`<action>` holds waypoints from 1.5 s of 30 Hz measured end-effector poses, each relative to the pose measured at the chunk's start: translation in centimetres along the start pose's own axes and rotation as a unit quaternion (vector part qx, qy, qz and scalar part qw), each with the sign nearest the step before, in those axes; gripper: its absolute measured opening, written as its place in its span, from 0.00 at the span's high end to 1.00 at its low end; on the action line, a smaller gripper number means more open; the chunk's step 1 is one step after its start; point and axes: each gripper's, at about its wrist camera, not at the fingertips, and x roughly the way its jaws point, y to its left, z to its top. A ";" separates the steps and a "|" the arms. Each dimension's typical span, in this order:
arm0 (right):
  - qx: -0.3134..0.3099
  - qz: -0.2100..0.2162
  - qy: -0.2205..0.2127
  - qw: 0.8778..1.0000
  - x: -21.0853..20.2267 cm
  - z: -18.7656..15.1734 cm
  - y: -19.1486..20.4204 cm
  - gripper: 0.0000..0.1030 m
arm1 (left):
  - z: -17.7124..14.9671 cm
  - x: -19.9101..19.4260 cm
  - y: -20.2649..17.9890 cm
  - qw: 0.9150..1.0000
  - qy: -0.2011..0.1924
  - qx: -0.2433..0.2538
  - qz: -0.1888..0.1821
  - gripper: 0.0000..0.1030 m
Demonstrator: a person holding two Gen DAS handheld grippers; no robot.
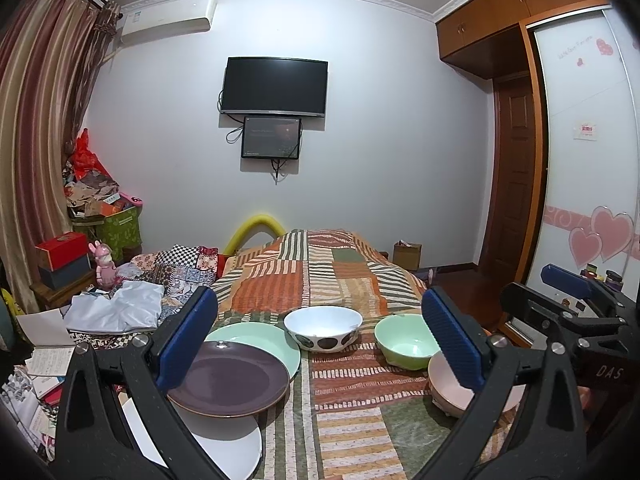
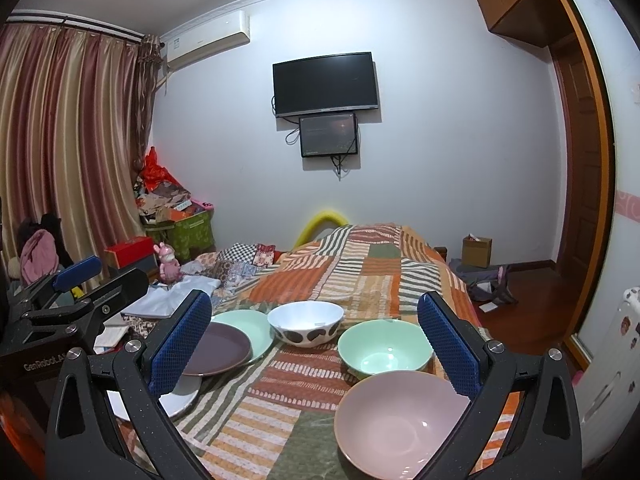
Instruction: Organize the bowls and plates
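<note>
On the patchwork bedspread (image 1: 348, 396) lie three overlapping plates at the left: a purple plate (image 1: 232, 380) rests on a mint plate (image 1: 264, 336) and a white plate (image 1: 228, 448). A white bowl with dark spots (image 1: 322, 326) stands in the middle. To its right are a green bowl (image 1: 404, 344) and a pink bowl (image 1: 448, 392). My left gripper (image 1: 319, 298) hovers open before the plates, holding nothing. My right gripper (image 2: 314, 300) is open over the near edge, with the pink bowl (image 2: 400, 420) by its right finger and the green bowl (image 2: 384, 350) beyond.
Left of the bed are a folded white cloth (image 1: 116, 312), loose papers (image 1: 44, 360), stacked boxes (image 1: 64, 260) and a pink rabbit figure (image 1: 105, 264). A wardrobe (image 1: 580, 160) and wooden floor lie to the right. A cardboard box (image 2: 476, 252) sits by the far wall.
</note>
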 end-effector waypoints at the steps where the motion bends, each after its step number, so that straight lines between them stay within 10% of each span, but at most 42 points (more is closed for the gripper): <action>1: 0.000 0.000 0.000 1.000 0.0 0.0 0.0 0.00 | 0.0 0.0 0.0 1.000 0.000 0.000 0.000 0.00; 45: -0.004 -0.001 0.014 1.000 1.0 -0.2 0.7 0.00 | -0.5 1.2 1.8 1.000 0.012 -0.018 0.004 0.00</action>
